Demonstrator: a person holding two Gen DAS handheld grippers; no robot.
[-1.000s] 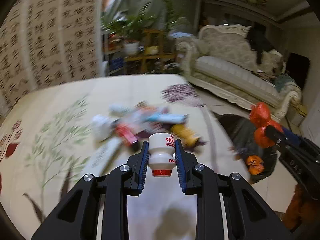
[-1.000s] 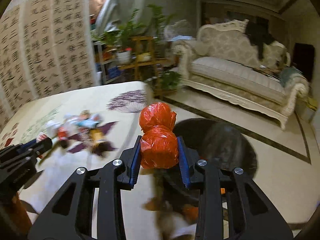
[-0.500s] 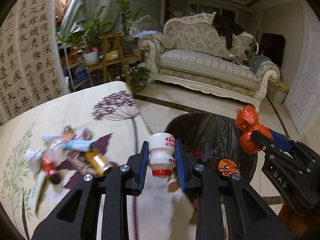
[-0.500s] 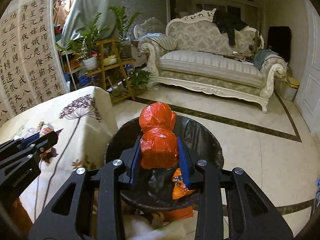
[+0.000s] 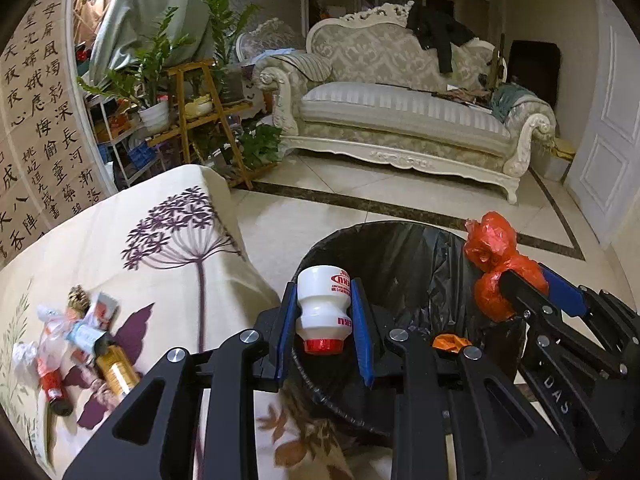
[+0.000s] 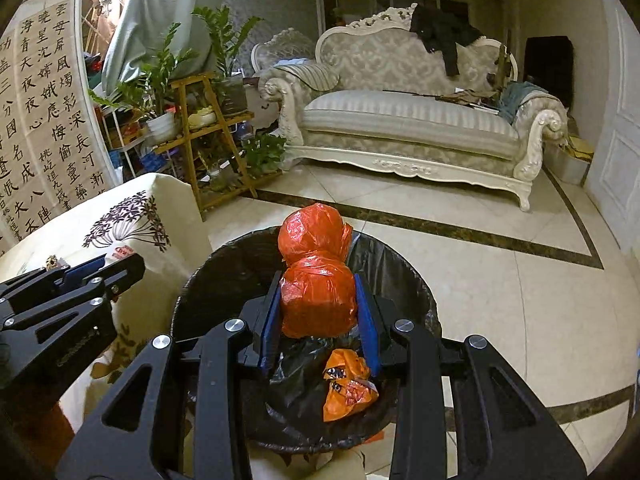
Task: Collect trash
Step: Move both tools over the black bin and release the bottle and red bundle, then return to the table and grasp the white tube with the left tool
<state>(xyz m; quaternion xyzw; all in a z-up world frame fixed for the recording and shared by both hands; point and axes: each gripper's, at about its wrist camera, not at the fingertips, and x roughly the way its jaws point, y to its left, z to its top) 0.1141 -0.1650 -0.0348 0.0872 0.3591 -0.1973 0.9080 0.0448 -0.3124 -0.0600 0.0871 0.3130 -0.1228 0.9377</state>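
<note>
My left gripper [image 5: 323, 316] is shut on a small white bottle [image 5: 323, 307] with a red cap, held at the near left rim of the black-lined trash bin [image 5: 404, 256]. My right gripper [image 6: 318, 312] is shut on a knotted red plastic bag [image 6: 316, 276] and holds it above the open bin [image 6: 224, 276]. It also shows in the left wrist view [image 5: 500, 272] over the bin's right side. An orange wrapper [image 6: 348, 388] lies inside the bin. A pile of trash [image 5: 76, 340] with a brown bottle [image 5: 116, 370] lies on the floral tablecloth [image 5: 160, 264].
The bin stands on the tiled floor [image 6: 500, 280] beside the table's corner. A white sofa [image 5: 404, 116] stands at the back. A wooden plant stand [image 5: 208, 116] with potted plants is at the back left. A calligraphy wall [image 5: 36, 128] is on the left.
Both grippers have swung right from the table to the bin, each still holding its item. The trash pile has shifted to the far left of the left wrist view.
</note>
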